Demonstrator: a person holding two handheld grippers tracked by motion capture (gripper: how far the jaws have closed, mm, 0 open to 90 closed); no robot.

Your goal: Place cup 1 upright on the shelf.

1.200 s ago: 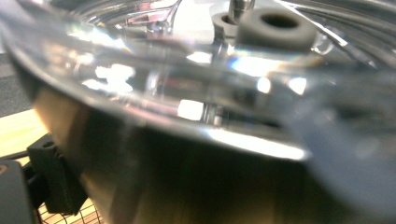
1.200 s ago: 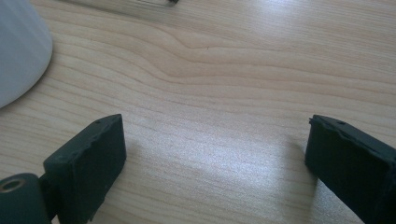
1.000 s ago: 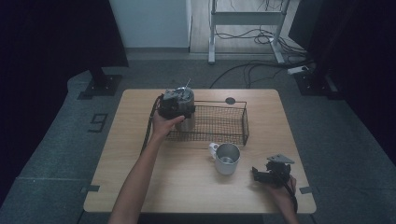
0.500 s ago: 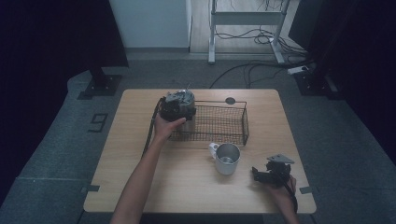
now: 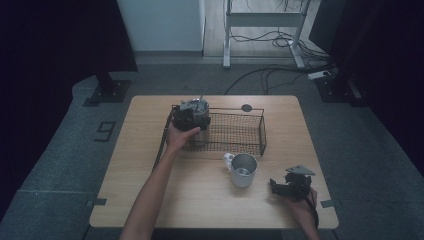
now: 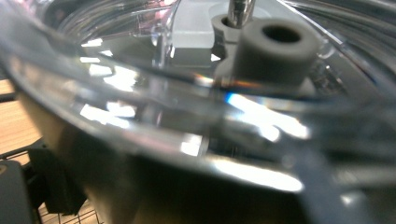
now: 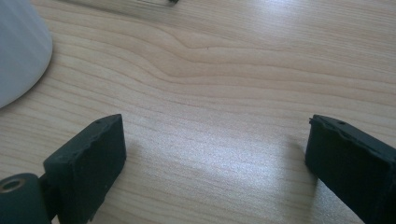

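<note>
My left gripper [image 5: 195,125] hangs over the left end of a black wire basket [image 5: 235,132]. It seems shut on a clear glass jug [image 6: 154,116], which sits very close in the left gripper view, with a grey tube [image 6: 275,53] and a thin metal rod [image 5: 202,94] rising from it. The jaws themselves are hidden behind the glass. My right gripper [image 5: 276,186] [image 7: 215,154] rests open on the table [image 5: 190,200] at the near right, with bare wood between its pads [image 7: 88,158]. A white mug [image 5: 243,170] stands just left of it.
The basket lies across the far middle of the table, and a small dark disc [image 5: 246,107] sits behind it. The mug's side [image 7: 18,51] shows at the left of the right gripper view. Cables [image 5: 270,75] and a stand's legs are on the floor beyond.
My left gripper has come down slightly and toward the near side with the jug, over the basket's left end. The right gripper has stayed still.
</note>
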